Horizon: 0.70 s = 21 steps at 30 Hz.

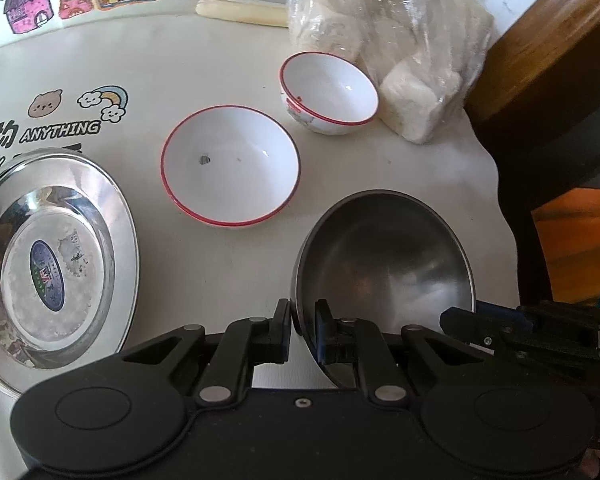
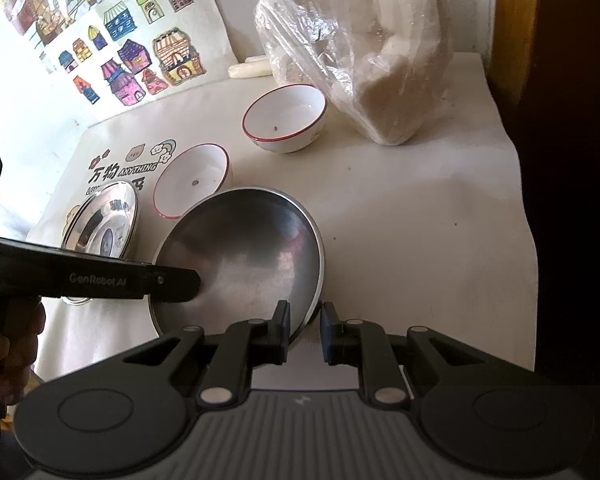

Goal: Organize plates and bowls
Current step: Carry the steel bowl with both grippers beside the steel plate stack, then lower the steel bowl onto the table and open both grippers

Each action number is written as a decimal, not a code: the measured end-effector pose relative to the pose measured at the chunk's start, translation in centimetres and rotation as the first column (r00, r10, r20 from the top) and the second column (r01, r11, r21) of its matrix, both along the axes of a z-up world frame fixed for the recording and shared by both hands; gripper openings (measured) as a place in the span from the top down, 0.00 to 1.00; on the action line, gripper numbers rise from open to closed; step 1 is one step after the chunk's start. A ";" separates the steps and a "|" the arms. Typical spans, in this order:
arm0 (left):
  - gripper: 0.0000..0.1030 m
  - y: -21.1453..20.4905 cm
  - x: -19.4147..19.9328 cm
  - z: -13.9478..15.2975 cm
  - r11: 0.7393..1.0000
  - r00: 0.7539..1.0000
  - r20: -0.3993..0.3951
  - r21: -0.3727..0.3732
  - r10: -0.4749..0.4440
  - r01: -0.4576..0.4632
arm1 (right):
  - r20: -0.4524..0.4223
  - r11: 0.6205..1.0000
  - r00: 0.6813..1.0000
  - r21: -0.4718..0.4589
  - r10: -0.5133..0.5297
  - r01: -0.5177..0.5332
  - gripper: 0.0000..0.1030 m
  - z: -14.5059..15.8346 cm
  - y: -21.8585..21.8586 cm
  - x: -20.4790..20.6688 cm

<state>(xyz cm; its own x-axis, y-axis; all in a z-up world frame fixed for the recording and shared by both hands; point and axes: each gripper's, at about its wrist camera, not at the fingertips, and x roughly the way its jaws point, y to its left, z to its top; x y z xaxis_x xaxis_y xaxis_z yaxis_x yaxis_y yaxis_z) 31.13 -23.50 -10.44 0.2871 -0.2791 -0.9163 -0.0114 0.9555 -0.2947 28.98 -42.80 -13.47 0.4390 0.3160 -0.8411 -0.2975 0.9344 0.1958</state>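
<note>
Both grippers were clamped on one steel bowl, tilted above the white tablecloth. The left gripper pinched the bowl's near-left rim, one finger inside and one outside. The right gripper gripped the opposite rim in the same way. Just beyond the steel bowl sat the larger red-rimmed white bowl, and past that, well apart, a smaller red-rimmed bowl beside a clear plastic bag of pale blocks. Left of the steel bowl rested a shiny steel plate with a blue oval sticker inside.
</note>
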 end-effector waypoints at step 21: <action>0.87 0.3 1.2 -1.0 0.994 0.993 -0.052 0.018 -0.109 0.110 | -0.023 1.000 1.000 0.024 0.009 -0.009 0.83 -0.6 0.1 0.6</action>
